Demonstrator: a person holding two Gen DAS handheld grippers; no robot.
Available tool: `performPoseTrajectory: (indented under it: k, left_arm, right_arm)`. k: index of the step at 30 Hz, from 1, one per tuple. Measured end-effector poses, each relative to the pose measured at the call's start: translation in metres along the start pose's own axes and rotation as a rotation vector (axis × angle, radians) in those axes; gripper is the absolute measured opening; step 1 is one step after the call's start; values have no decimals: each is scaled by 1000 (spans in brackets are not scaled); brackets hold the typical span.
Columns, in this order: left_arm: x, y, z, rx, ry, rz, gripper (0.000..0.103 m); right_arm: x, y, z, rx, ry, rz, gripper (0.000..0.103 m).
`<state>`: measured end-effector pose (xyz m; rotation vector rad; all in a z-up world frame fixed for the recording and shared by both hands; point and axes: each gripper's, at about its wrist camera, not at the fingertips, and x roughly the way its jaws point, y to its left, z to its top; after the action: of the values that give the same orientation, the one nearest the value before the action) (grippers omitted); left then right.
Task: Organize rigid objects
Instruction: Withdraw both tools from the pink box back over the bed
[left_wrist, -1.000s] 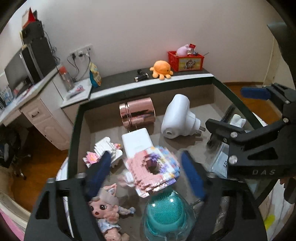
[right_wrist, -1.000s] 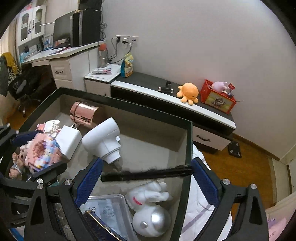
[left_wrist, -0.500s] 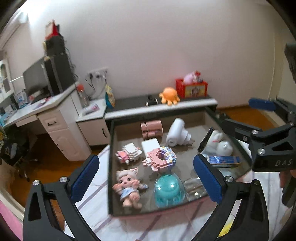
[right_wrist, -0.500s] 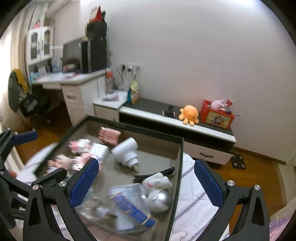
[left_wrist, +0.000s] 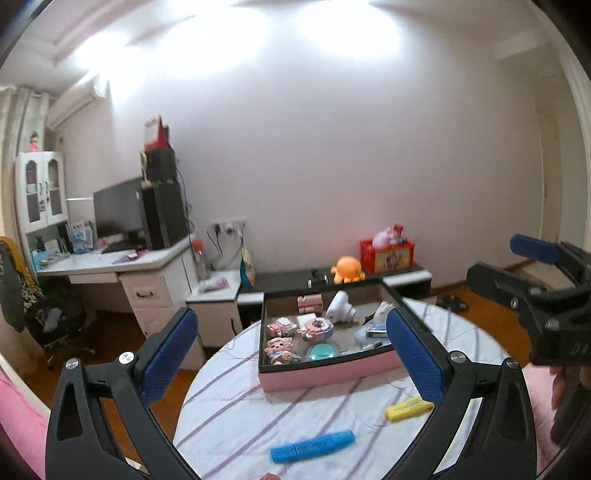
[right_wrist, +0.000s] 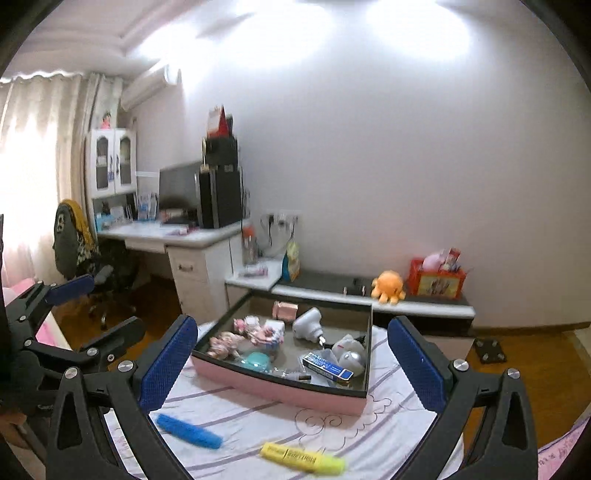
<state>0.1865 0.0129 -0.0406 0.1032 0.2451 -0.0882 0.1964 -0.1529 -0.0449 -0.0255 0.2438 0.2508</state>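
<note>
A pink box (left_wrist: 328, 372) with a dark rim stands on a round table with a striped cloth (left_wrist: 229, 413). It holds several items: a doll (left_wrist: 281, 350), a teal brush (left_wrist: 322, 350), a block toy (left_wrist: 317, 328), a white plug-shaped device (left_wrist: 339, 305). A blue highlighter (left_wrist: 312, 446) and a yellow highlighter (left_wrist: 408, 403) lie on the cloth in front of the box. My left gripper (left_wrist: 291, 354) is open and empty, held high above the table. My right gripper (right_wrist: 291, 358) is open and empty too; the box (right_wrist: 280, 387), blue highlighter (right_wrist: 189, 431) and yellow highlighter (right_wrist: 302, 458) show below it.
A low dark cabinet (left_wrist: 291, 284) behind the table carries an orange octopus plush (left_wrist: 347, 269) and a red basket (left_wrist: 390, 254). A white desk (left_wrist: 122, 273) with monitor stands at left. The right gripper shows at the right edge of the left wrist view (left_wrist: 539, 295).
Both grippers have pulled up and back from inside the box. The whole box, the table and the two highlighters have come into view. Both stay open.
</note>
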Motion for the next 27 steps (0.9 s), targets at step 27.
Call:
performPoseTrajectory:
  k: [27]
  left_arm:
    - [-89,-15,-21,34,-45,-17,103]
  right_arm:
    - [-111,24,-39,36,-119,-204,103]
